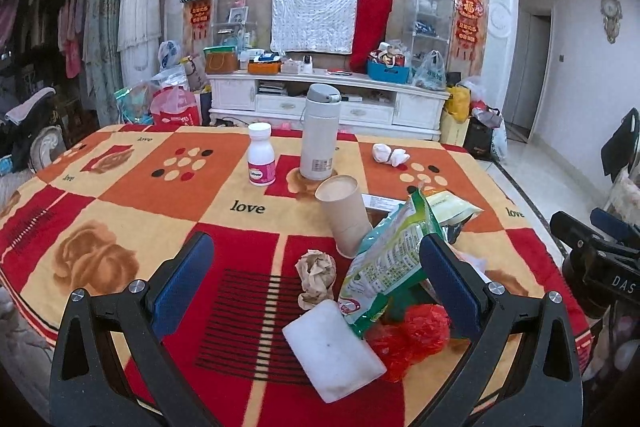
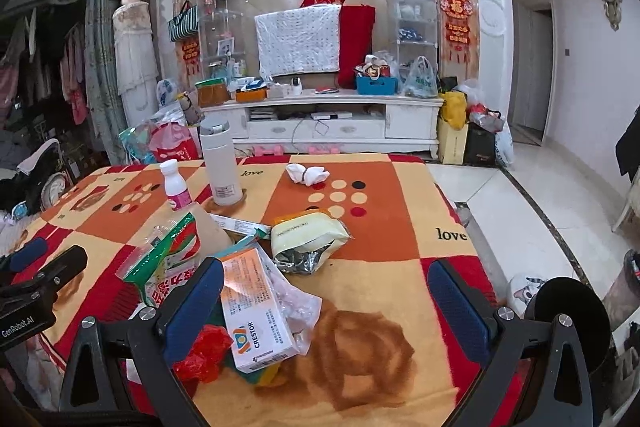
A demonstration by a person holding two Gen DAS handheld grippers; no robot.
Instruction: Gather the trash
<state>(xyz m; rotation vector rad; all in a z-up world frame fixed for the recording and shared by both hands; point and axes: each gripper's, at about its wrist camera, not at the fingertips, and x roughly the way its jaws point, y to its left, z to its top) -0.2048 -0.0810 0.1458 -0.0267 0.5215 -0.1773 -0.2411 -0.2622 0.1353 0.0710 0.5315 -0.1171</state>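
Trash lies on the blanket-covered table (image 1: pixel 120 227). In the left wrist view my left gripper (image 1: pixel 316 255) is open, its fingers either side of a crumpled brown paper ball (image 1: pixel 316 277), a white foam pad (image 1: pixel 334 347), a green snack bag (image 1: pixel 392 259), red plastic (image 1: pixel 412 335) and a tipped paper cup (image 1: pixel 346 213). In the right wrist view my right gripper (image 2: pixel 326 283) is open above a Crestor box (image 2: pixel 256 311), clear wrap (image 2: pixel 298 303), red plastic (image 2: pixel 204 355) and a pale foil pouch (image 2: pixel 308 241). A white tissue wad (image 2: pixel 307 174) lies farther back.
A white thermos (image 1: pixel 318 137) and a pink-labelled pill bottle (image 1: pixel 261 155) stand at the table's far middle. A black bin (image 2: pixel 568 311) sits on the floor off the table's right edge. A TV cabinet (image 2: pixel 320 119) lies beyond.
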